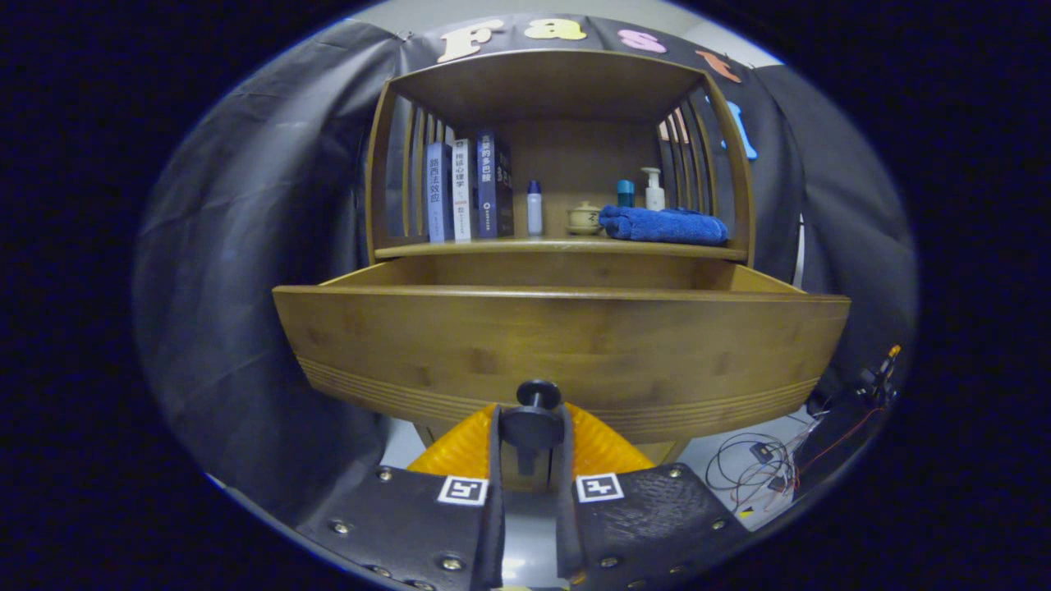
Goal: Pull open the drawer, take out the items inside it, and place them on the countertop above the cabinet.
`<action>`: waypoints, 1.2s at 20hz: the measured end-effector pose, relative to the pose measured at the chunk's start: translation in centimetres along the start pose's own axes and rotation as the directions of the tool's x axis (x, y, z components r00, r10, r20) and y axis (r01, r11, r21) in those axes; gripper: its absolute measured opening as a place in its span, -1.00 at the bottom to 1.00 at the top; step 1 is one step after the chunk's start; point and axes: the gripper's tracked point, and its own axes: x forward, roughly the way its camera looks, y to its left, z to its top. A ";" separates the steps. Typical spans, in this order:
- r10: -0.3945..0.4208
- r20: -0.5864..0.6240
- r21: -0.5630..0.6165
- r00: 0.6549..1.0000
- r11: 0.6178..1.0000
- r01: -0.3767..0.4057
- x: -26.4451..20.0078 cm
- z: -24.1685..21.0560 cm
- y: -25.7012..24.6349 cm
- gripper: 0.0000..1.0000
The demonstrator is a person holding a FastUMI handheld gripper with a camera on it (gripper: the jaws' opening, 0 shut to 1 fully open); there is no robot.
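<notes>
The drawer (561, 345) stands pulled out from the wooden cabinet (558, 82), its broad front panel just ahead of the gripper (530, 447); its inside is hidden behind the tall front, so what lies in it cannot be told; only the rear rim and side walls show above the panel. The dark round knob (535, 414) at the lower middle of the panel sits between the two fingers, and the jaws are closed on it, one pressing each side of its stem.

Above the drawer runs the countertop (493, 247), the open shelf of the cabinet with slatted sides; on it, at the left, three books (470, 193) stand upright side by side; just beside them stands a small white bottle with a blue cap (534, 207); further along sits a low ceramic pot with a lid (584, 218); next to it lies a folded blue towel (663, 224), and behind the towel stand a teal-capped bottle (626, 192) and a white pump bottle (654, 189).

Below and to the side of the cabinet, loose cables (759, 468) lie tangled on the pale floor (722, 450).
</notes>
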 end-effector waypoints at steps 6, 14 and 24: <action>0.004 -0.025 -0.034 1.000 0.999 -0.004 0.0 0.0 0.1 -0.37; -0.042 -0.007 0.058 0.999 0.997 0.043 -2.0 3.3 -0.5 0.29; -0.068 0.042 0.086 0.997 0.994 0.064 -4.2 9.5 -1.1 0.99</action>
